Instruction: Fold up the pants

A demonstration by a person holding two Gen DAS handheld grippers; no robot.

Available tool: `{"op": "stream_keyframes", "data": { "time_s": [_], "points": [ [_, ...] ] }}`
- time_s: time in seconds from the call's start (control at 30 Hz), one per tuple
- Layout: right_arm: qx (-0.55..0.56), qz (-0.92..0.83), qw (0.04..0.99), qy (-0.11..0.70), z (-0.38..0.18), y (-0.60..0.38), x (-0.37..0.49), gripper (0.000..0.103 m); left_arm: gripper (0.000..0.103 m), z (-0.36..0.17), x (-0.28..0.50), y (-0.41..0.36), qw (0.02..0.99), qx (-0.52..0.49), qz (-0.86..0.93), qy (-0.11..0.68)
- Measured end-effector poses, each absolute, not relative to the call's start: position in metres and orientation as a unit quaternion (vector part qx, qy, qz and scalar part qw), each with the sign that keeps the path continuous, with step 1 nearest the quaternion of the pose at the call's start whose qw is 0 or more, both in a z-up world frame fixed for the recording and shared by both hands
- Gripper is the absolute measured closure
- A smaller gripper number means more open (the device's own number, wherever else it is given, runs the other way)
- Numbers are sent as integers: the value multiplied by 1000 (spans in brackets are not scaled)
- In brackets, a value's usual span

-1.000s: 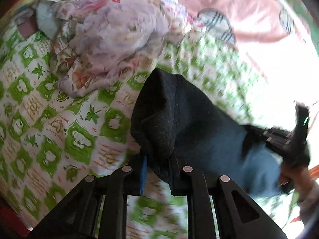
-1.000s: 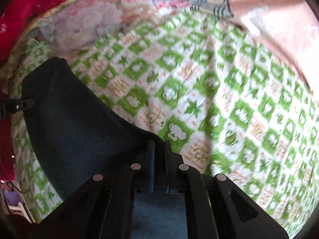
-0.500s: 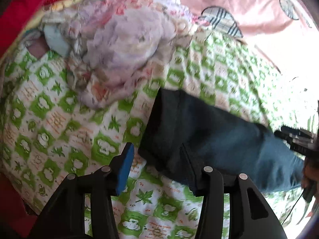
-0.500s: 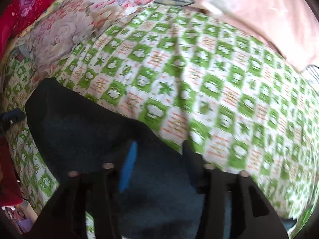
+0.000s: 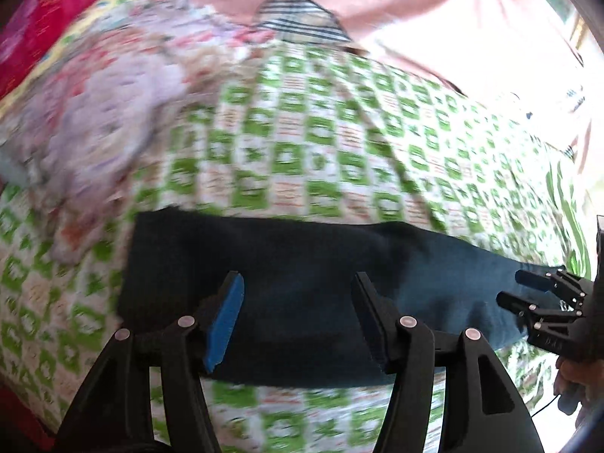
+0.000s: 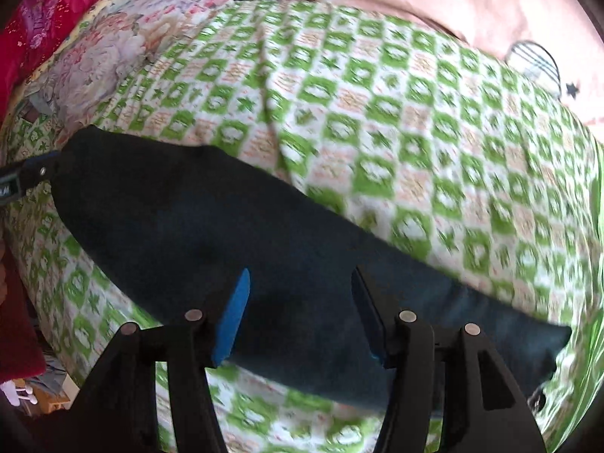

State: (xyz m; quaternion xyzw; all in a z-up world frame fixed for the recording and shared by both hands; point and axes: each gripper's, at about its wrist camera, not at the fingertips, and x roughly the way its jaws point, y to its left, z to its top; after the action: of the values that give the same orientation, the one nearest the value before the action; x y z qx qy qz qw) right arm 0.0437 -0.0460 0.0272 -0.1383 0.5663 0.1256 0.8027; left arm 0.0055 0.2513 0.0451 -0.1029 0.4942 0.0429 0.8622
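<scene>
The dark blue pants [image 5: 302, 283] lie flat as a long strip on the green-and-white patterned bedsheet [image 5: 339, 151]. My left gripper [image 5: 298, 283] is open and empty, hovering over the left part of the pants. My right gripper [image 6: 300, 279] is open and empty above the pants [image 6: 211, 234] in the right wrist view. The right gripper also shows in the left wrist view [image 5: 528, 290] at the right end of the pants. The left gripper's tip [image 6: 34, 173] shows at the left end in the right wrist view.
A crumpled floral cloth [image 5: 94, 113] is heaped at the back left of the bed. A pink sheet [image 5: 415, 7] with a striped patch lies along the back. Red fabric [image 6: 37, 19] is at the far left. The bed's front edge is below the pants.
Both grippers were shut on the lifted pants a second ago. They opened and let go; the pants now lie flat, and both grippers have drawn back above them.
</scene>
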Motion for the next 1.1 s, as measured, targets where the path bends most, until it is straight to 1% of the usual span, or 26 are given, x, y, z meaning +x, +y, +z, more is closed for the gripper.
{"op": "stream_keyframes", "data": {
  "time_s": [0.33,0.6,0.9,1.1],
  "points": [
    [-78,69,806,583,31,-120,27,45,42,39,59,164,850,-48,-50,522],
    [14,9,812,583,38,-197,-4,45,40,30,99,66,826,14,-162,540],
    [117,-73,825,548,51,-278,-41,45,39,8,122,-48,762,92,-306,563],
    [186,-97,815,540,42,-306,-47,45,39,-2,136,-106,733,138,-350,567]
  ]
}}
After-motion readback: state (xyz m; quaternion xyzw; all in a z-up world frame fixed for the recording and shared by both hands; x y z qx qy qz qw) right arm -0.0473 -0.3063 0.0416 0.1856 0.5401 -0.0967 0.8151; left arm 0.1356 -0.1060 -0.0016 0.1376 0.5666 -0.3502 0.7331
